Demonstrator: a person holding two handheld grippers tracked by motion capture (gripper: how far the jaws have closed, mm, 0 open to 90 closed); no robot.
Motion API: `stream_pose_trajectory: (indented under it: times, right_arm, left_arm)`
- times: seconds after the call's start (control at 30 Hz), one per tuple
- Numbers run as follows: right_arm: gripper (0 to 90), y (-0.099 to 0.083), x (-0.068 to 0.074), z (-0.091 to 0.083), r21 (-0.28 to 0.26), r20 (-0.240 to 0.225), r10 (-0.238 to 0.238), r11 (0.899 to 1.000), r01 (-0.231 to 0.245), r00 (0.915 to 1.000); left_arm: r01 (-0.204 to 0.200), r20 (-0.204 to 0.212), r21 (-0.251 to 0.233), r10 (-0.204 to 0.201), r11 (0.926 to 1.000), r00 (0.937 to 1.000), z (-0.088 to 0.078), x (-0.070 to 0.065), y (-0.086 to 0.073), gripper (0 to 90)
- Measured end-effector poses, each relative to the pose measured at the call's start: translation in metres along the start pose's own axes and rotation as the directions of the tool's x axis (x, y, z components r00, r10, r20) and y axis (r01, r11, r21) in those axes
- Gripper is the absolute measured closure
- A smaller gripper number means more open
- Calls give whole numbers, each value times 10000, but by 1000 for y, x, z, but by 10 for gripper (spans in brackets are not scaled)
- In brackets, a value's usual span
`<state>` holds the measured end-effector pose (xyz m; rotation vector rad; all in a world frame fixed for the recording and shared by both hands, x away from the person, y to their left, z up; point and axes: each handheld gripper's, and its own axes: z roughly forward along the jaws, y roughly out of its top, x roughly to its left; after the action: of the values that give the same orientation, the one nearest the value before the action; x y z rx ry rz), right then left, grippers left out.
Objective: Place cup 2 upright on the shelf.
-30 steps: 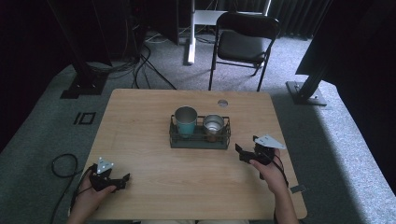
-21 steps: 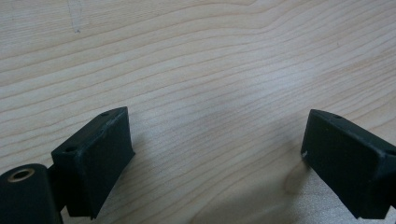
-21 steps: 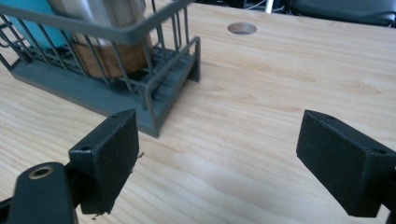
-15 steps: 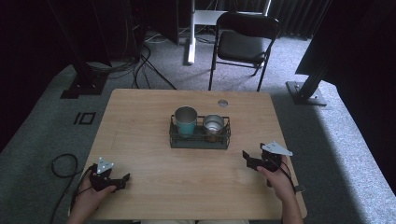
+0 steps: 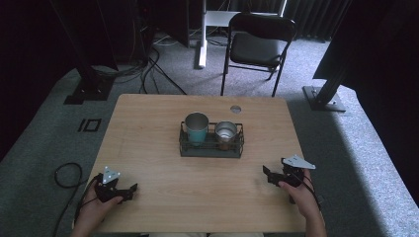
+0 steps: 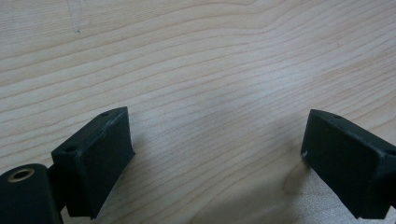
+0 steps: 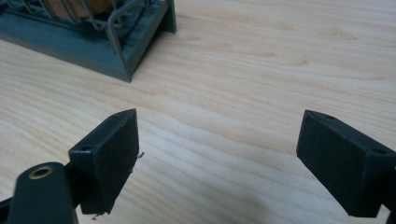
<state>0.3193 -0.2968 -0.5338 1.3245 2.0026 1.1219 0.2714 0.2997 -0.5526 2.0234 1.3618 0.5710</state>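
Observation:
A dark wire rack (image 5: 211,147) stands at the middle of the wooden table (image 5: 148,128). In it a teal metal cup (image 5: 196,128) stands on the left and a shorter steel cup (image 5: 227,133) on the right. My left gripper (image 5: 129,189) rests near the table's front left corner, open, with bare wood between its jaws (image 6: 219,154). My right gripper (image 5: 268,174) sits low at the front right, open and holding nothing; in the right gripper view (image 7: 217,158) the rack's corner (image 7: 126,51) lies ahead to the left.
A round grommet hole (image 5: 235,108) marks the table's far edge. Behind the table a black folding chair (image 5: 259,47) stands on grey carpet. Cables (image 5: 64,173) trail on the floor at the left, and dark stand bases (image 5: 323,98) flank the table.
My right gripper has drawn back from beside the rack toward the table's front right and come down lower. The left gripper has stayed put.

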Motion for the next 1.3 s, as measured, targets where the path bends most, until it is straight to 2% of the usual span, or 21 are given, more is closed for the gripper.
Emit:
stream_pose_trajectory:
  times: [0.33, 0.47, 0.73, 0.77, 0.9, 1.03, 1.1, 1.3]
  right_arm:
    - [129, -11, -12, -10, 523, -448, -272, 9982, 296, 9986]
    - [129, -16, -18, -16, 683, -823, -628, 9953, 685, 9946]
    - [129, -24, -23, -25, 961, -1307, -885, 9902, 1014, 9875]
    - [129, -26, -22, -25, 1014, -1395, -1134, 9866, 1281, 9837]
    - [130, -27, -21, -25, 1142, -1528, -1117, 9849, 1298, 9819]
    - [131, -29, -20, -23, 1304, -1529, -1650, 9740, 1854, 9744]
    - [131, -31, -19, -22, 1543, -1663, -1588, 9706, 1847, 9732]
    - [133, -35, -15, -20, 1695, -2090, -2067, 9549, 2436, 9558]
  left_arm:
    - [0, -3, -1, 0, 10000, 10000, 0, 0, 0, 94]
    - [-1, -2, 0, 1, 10000, 10000, 0, 0, 0, 94]
    - [-1, 0, 2, 1, 10000, 10000, 0, 0, 0, 94]
    - [-1, -1, 1, 1, 10000, 10000, 0, 0, 0, 94]
    - [0, -1, 1, 0, 10000, 10000, 0, 0, 0, 94]
    - [-1, -1, 2, 1, 10000, 10000, 0, 0, 0, 94]
    - [0, 0, -1, 0, 10000, 10000, 0, 0, 0, 94]
    - [-3, 1, 2, 3, 10000, 10000, 0, 0, 0, 94]
